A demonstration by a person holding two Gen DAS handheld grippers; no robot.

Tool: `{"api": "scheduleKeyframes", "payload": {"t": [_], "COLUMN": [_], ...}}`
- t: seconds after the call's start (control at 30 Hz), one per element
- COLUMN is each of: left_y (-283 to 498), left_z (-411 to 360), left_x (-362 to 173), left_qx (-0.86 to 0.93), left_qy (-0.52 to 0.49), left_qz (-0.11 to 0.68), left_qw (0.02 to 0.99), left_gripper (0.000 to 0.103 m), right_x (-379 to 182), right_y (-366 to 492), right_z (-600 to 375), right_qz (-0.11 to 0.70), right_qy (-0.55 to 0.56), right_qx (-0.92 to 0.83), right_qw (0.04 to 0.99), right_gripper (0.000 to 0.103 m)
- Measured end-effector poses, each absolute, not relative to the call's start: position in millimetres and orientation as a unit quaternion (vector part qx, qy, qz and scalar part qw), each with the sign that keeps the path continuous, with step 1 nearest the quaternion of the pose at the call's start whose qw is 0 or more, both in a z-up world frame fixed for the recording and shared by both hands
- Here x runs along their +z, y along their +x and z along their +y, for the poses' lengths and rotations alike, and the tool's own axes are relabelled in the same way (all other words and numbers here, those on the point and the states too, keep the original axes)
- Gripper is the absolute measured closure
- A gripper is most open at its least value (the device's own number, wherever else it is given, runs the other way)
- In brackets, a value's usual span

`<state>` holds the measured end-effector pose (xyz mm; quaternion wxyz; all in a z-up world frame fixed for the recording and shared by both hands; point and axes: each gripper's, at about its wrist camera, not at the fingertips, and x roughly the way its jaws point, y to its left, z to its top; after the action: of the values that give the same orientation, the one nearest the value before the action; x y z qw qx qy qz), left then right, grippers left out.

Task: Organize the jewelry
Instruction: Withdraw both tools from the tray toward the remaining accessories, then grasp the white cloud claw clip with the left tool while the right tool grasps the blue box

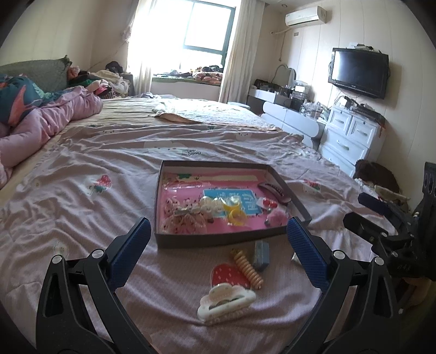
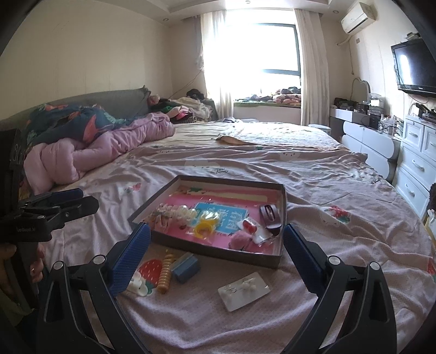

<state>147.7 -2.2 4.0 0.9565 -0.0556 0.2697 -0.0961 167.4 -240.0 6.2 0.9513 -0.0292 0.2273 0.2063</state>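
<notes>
Left gripper hovering low, jaws spread wide, blue pads gripping nothing. Right gripper hovering alongside, level with it — jaws likewise gaping, empty. Hand wrapping left gripper's handle.

A bedroom with cream walls. A wide bed under a wrinkled pink sheet fills most of the floor space; a pink quilt lies bunched at its left side against a grey headboard. At the far end a window blazes white between pale curtains — clothes are heaped on its sill. Along the right wall stand a white dresser and a low white desk crowded with small items, below a dark TV. An air conditioner hangs near the ceiling.
</notes>
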Motion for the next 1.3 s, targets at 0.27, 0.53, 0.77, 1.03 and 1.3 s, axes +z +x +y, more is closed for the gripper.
{"api": "scheduleKeyframes", "payload": {"t": [0.27,0.53,0.77,1.03,1.3], "left_y": [139,137,136,141,146], "left_z": [0,2,2,-4,-18], "left_x": [-11,-34,-54,-73,-86], "left_qx": [-0.090,-0.089,-0.092,-0.110,-0.124], "left_qy": [-0.047,-0.034,-0.019,-0.018,-0.006], "left_qz": [0.291,0.324,0.354,0.387,0.406], "left_qw": [0.951,0.941,0.931,0.915,0.906], "left_gripper": [0.012,0.012,0.012,0.012,0.012], "right_x": [-2,-14,-24,-39,-62], "right_y": [167,174,186,201,216], "right_z": [-231,-230,-235,-227,-202], "right_qz": [0.239,0.258,0.280,0.312,0.350], "right_qy": [-0.049,-0.055,-0.046,-0.056,-0.089], "right_qx": [0.215,0.211,0.212,0.225,0.257], "right_qw": [0.946,0.941,0.935,0.921,0.896], "right_gripper": [0.008,0.008,0.008,0.008,0.008]}}
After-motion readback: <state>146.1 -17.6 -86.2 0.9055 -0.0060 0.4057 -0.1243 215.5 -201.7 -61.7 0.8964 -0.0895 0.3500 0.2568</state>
